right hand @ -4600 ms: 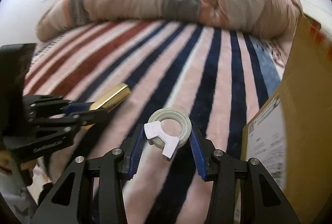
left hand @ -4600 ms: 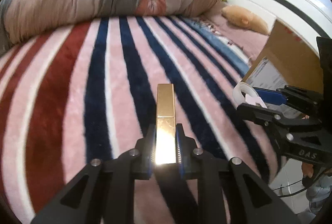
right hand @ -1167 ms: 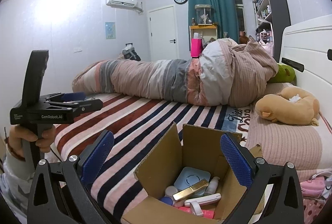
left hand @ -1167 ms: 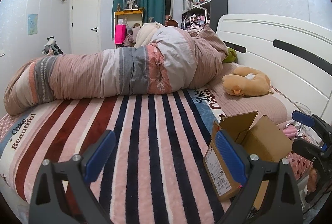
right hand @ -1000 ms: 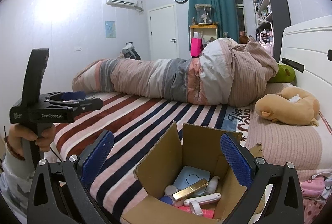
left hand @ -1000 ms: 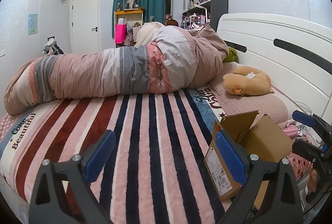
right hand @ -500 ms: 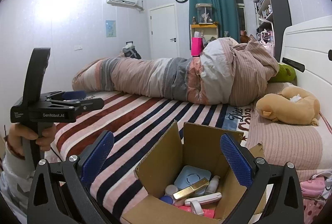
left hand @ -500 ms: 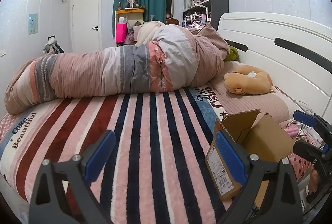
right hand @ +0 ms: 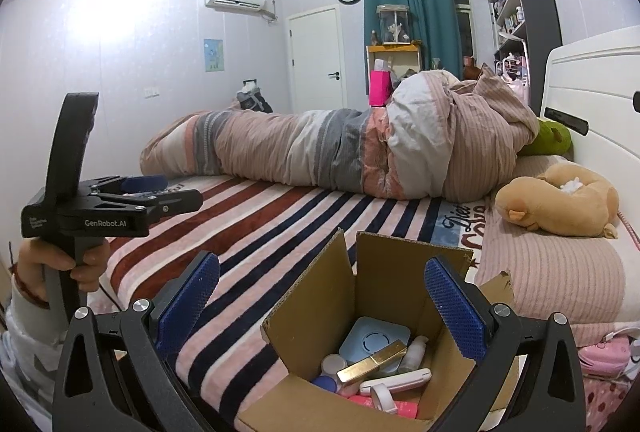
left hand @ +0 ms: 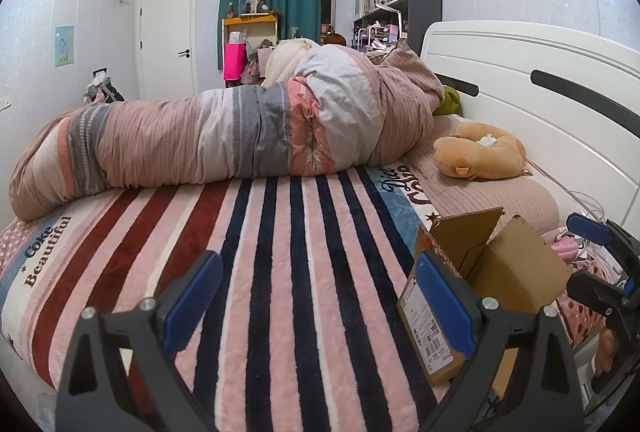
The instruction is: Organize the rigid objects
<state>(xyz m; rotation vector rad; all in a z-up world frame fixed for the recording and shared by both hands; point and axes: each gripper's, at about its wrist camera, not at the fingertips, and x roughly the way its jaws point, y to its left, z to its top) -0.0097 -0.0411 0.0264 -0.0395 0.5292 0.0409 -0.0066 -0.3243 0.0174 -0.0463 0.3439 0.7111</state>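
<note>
Bed (left hand: 280,252): the striped blanket (left hand: 304,312) showed nothing loose on it in either view, where 4.6 s back you were working low over it with both grippers loaded.

Box (right hand: 384,336): it sat open at the bed's near edge, toward the headboard, flaps up. The right view looked straight down into it; the left view only caught its outside (left hand: 480,296), to the right.

Grippers: you'd pulled both up and back from the blanket. Left gripper (left hand: 316,308) had jaws wide apart, nothing between them, hanging over the stripes. Right gripper (right hand: 320,312) was likewise spread and empty, held above the box. Over the last second neither view really moved.

Contents: the gold bar (right hand: 372,360) that was in your left gripper lay in the box, across a blue case (right hand: 374,342). The white tape ring (right hand: 380,396) from your right gripper looked to be near the front, beside a white tube (right hand: 396,380), but small enough that I wouldn't swear to it. A few other small containers were there too.

My read: both drops done, nothing left to collect in view, task looks at or near its end.
</note>
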